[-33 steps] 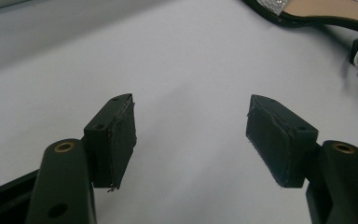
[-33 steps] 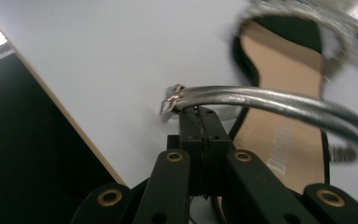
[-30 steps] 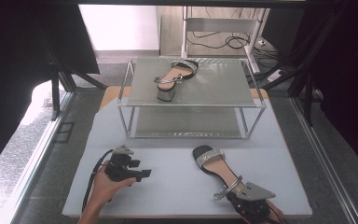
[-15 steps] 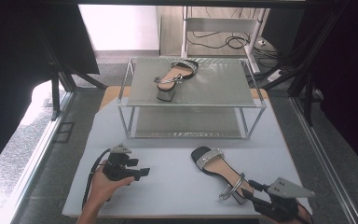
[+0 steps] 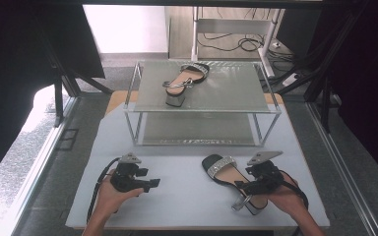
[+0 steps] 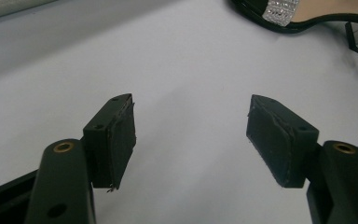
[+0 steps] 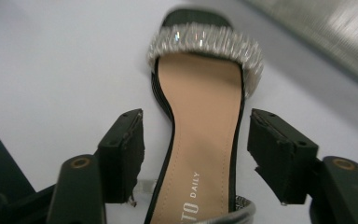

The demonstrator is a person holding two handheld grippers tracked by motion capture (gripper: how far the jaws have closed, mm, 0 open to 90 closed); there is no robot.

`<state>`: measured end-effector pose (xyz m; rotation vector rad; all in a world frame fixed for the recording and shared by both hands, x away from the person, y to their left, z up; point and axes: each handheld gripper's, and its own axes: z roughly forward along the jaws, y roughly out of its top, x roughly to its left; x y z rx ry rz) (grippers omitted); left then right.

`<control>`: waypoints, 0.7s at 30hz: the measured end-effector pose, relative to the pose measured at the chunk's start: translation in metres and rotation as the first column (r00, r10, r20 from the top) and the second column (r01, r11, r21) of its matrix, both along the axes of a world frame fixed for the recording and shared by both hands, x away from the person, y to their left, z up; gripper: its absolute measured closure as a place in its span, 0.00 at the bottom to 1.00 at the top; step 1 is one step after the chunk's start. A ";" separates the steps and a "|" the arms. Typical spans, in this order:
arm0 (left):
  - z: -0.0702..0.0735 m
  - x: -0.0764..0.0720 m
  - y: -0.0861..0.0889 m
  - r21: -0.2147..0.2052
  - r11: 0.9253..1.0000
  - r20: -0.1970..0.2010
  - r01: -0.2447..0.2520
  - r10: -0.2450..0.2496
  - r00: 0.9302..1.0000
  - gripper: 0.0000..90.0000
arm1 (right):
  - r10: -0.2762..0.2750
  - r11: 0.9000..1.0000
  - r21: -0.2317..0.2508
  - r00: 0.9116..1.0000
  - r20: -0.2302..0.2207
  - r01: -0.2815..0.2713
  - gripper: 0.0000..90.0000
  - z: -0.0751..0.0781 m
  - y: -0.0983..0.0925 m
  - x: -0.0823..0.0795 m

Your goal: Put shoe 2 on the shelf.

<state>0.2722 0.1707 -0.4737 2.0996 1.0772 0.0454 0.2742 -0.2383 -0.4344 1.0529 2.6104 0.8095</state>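
Lining up the right hand-held gripper [image 7: 196,154] over the sandal [image 7: 200,140], lower centre of the frame; jaws just spread, astride the insole, not pinching. Next: close on the sole. Left hand-held gripper [image 6: 191,135] spread, empty.

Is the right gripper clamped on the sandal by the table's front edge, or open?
Open. The right gripper has just been opening; its jaws straddle the sandal with gaps either side, pads not pressing it.
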 end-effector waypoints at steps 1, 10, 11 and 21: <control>0.000 0.000 0.000 -0.002 1.000 0.001 0.001 -0.001 1.000 0.37 | -0.004 1.000 -0.020 1.000 -0.012 0.003 0.39 -0.003 0.002 0.003; 0.001 -0.001 0.001 -0.005 1.000 0.002 0.001 -0.001 1.000 0.37 | -0.018 0.985 -0.172 0.990 -0.139 -0.006 0.33 -0.028 0.013 0.013; 0.000 -0.001 0.001 -0.005 1.000 0.000 0.004 -0.004 1.000 0.37 | -0.025 0.982 -0.189 0.989 -0.147 -0.003 0.33 -0.030 0.015 0.014; 0.002 -0.003 -0.001 -0.041 0.999 -0.006 0.022 -0.022 1.000 0.37 | -0.086 0.966 -0.258 0.967 -0.240 0.021 0.42 -0.041 0.024 0.026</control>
